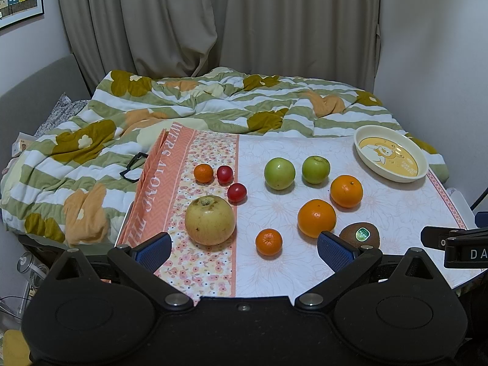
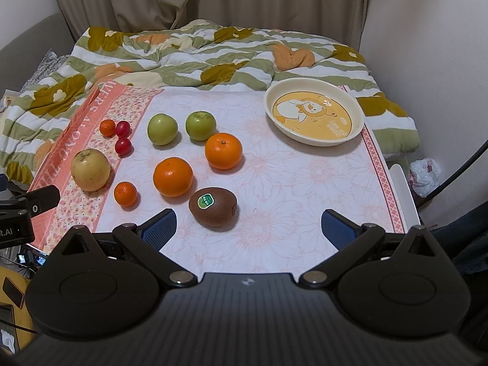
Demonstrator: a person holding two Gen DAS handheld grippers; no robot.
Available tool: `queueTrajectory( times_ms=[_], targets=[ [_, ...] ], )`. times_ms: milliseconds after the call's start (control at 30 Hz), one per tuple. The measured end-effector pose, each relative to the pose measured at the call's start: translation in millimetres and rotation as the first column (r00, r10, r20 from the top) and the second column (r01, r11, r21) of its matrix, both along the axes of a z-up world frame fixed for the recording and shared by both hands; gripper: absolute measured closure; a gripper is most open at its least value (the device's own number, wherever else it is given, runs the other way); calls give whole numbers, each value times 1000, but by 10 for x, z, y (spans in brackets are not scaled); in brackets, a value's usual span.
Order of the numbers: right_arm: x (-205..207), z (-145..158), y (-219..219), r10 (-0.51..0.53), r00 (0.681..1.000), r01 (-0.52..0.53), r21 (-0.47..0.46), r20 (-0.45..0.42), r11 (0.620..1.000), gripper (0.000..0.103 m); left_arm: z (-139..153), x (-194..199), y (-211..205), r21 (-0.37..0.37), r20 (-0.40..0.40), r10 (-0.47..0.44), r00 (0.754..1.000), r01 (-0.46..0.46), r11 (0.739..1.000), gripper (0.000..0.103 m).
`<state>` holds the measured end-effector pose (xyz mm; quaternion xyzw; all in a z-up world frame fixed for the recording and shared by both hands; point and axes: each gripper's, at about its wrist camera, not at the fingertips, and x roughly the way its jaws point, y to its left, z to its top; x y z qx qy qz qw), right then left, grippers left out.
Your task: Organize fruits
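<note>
tools (image 2: 248,225) spread, unloaded | oranges (image 2: 173,177) 2 | green apples (image 2: 162,129) 2 | kiwi (image 2: 213,206) 1

Rumpled flowered quilt (image 1: 189,103) behind floral tablecloth (image 2: 274,177), beige curtains (image 1: 231,18) beyond.

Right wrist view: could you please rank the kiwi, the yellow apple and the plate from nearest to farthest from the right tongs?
1. Kiwi: just ahead of the right tongs, near its left finger.
2. Yellow apple: far left, on the flowered strip.
3. Plate: empty, at the far right corner.
</note>
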<state>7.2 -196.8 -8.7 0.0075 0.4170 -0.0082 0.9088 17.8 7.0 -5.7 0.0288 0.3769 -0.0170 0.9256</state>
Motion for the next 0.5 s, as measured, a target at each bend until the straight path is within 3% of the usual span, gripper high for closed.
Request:
queueTrajectory(
  times_ms=[500],
  targets=[
    [152, -78, 263, 35, 999, -35, 6, -7, 999, 0, 24, 62, 163, 37, 22, 17, 1000, -18, 999, 0]
  ],
)
